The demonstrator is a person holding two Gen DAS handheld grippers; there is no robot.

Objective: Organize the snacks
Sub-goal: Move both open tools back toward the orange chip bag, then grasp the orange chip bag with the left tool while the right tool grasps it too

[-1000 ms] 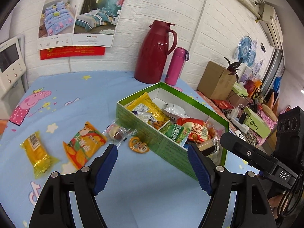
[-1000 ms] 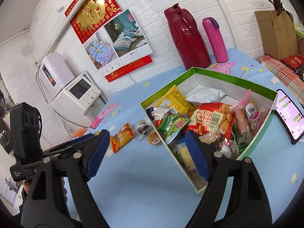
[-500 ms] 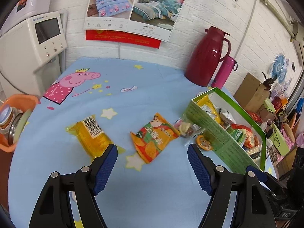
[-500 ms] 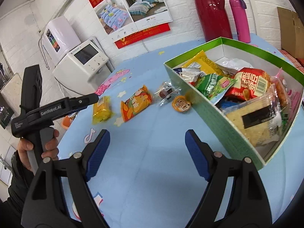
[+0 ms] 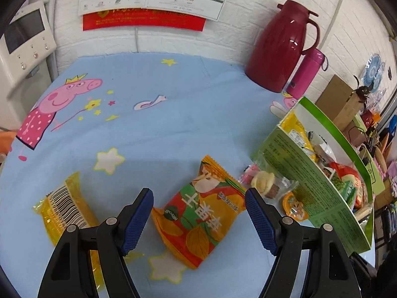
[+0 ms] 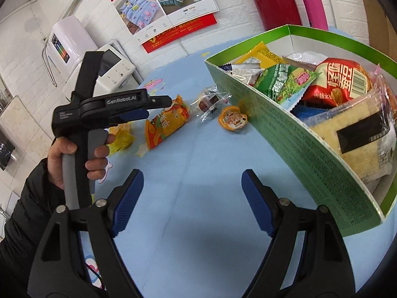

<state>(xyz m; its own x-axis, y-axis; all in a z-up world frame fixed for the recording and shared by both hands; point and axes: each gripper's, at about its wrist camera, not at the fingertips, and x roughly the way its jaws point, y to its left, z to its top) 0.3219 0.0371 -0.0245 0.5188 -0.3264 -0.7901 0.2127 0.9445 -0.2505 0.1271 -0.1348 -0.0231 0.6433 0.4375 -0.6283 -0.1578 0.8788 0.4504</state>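
Much here is only partly seen: the yellow packet [image 5: 63,211] lies with its near end hidden under the left tool's black frame, and in the right wrist view it shows only as a crumpled yellow corner behind the person's hand [image 6: 74,159]. The green box [image 5: 320,193] runs off toward the right edge of the left wrist view, its far contents squeezed by the lens, and the snacks inside overlap so that several are mere slivers — a green pea bag [image 6: 282,82] and a red bag [image 6: 342,82] read clearly, while a pale cracker pack [image 6: 357,139] is cut by the box wall. The clear-wrapped sweets [image 5: 263,182] and the small round orange snack [image 5: 295,206] lie just beside the box's outer wall on the blue counter [image 5: 153,124]; their printing is too small to make out. The left tool [image 5: 198,213] is released, jaws wide, hovering low with the orange snack bag [image 5: 201,213] lying flat on the counter between its blue pads, apart from both. From the right wrist view, the hand grips the left tool's grey handle upright, a dark sleeve behind it. The right tool [image 6: 192,203] is also released — spread over bare counter, holding nothing, near the box's front wall.
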